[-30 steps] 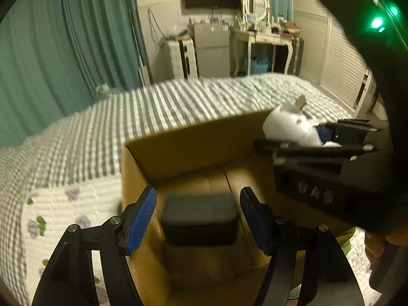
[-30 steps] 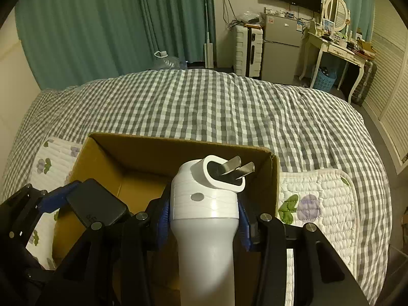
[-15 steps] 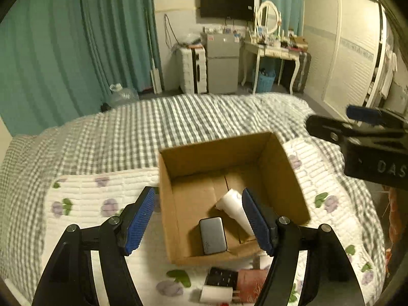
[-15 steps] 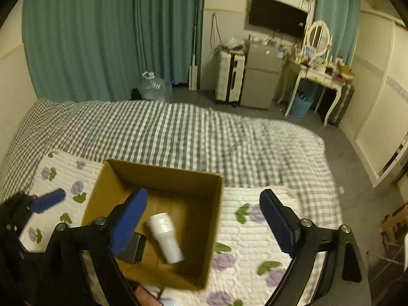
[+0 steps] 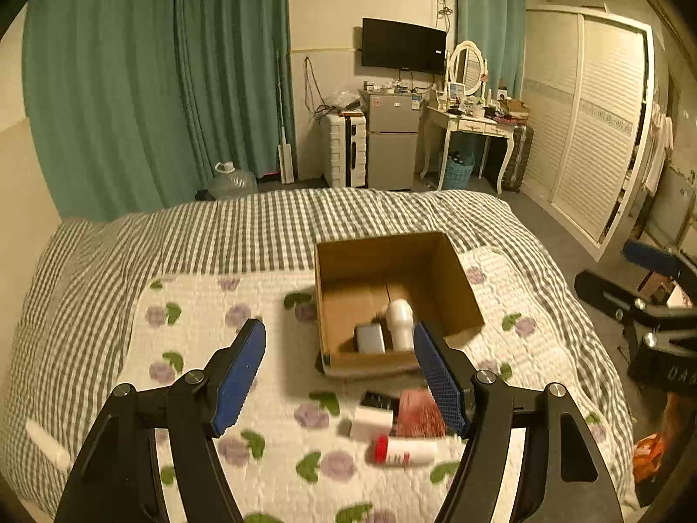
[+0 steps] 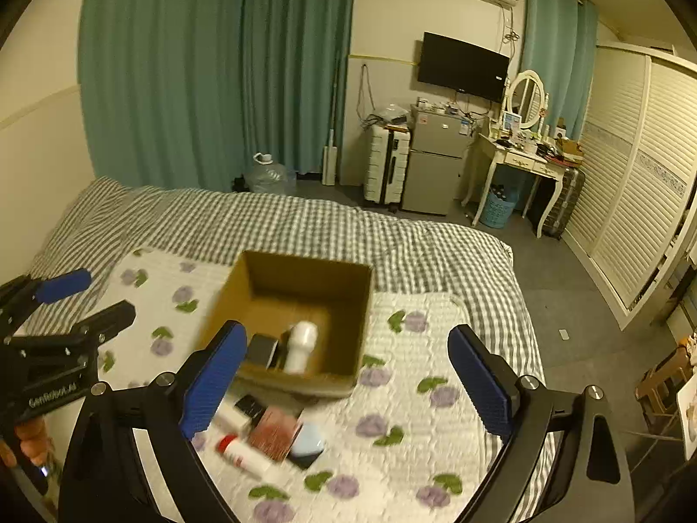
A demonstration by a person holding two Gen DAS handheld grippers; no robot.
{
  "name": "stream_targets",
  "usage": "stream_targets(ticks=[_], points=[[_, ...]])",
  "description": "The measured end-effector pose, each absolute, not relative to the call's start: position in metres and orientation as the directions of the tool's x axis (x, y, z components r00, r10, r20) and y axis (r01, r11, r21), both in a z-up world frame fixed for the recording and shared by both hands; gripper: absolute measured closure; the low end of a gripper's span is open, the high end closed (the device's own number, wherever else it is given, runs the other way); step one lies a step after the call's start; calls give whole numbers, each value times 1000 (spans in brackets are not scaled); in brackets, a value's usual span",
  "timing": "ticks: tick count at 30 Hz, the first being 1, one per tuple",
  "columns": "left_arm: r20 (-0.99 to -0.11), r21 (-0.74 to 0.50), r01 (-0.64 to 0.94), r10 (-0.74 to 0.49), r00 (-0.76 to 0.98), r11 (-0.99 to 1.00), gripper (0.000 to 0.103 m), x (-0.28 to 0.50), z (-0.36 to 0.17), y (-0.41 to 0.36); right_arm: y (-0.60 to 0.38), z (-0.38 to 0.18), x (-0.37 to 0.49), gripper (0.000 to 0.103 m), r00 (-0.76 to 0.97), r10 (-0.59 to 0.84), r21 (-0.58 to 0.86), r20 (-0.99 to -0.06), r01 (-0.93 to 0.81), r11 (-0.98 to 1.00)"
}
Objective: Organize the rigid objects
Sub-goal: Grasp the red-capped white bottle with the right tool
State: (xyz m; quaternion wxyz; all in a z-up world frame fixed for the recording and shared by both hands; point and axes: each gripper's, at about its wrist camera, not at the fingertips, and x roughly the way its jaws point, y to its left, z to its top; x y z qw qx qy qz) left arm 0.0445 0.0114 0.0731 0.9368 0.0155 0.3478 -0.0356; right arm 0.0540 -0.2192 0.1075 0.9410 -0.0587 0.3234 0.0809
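Bed point(image 5: 270, 226) carries open cardboard box point(image 5: 394, 257), mid-scene. Inside box: white charger point(image 5: 400, 322) right of dark power bank point(image 5: 370, 337). Loose items point(image 6: 265, 431) lie near side of box. Left gripper point(image 5: 340, 375) and right gripper point(image 6: 348, 383): both wide open, empty.

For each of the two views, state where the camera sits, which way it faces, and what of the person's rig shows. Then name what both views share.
Left wrist: on the left gripper, above the bed, facing the box; its blue fingers show open, right gripper at the right edge.
Right wrist: on the right gripper, facing the box; fingers open, left gripper at left.
Shared: box, white bottle inside, loose items.
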Motion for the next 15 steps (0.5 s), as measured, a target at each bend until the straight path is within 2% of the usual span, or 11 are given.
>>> stream_targets(ticks=[6,15], points=[[-676,4,21,-13,737,1000,30,16,38,29,-200,63,23,8,739,153,-17,-657,-217,976],[-784,37,-30,48,619,999,30,14,-56,54,-159,-48,29,8,593,172,-1,-787,-279,960]])
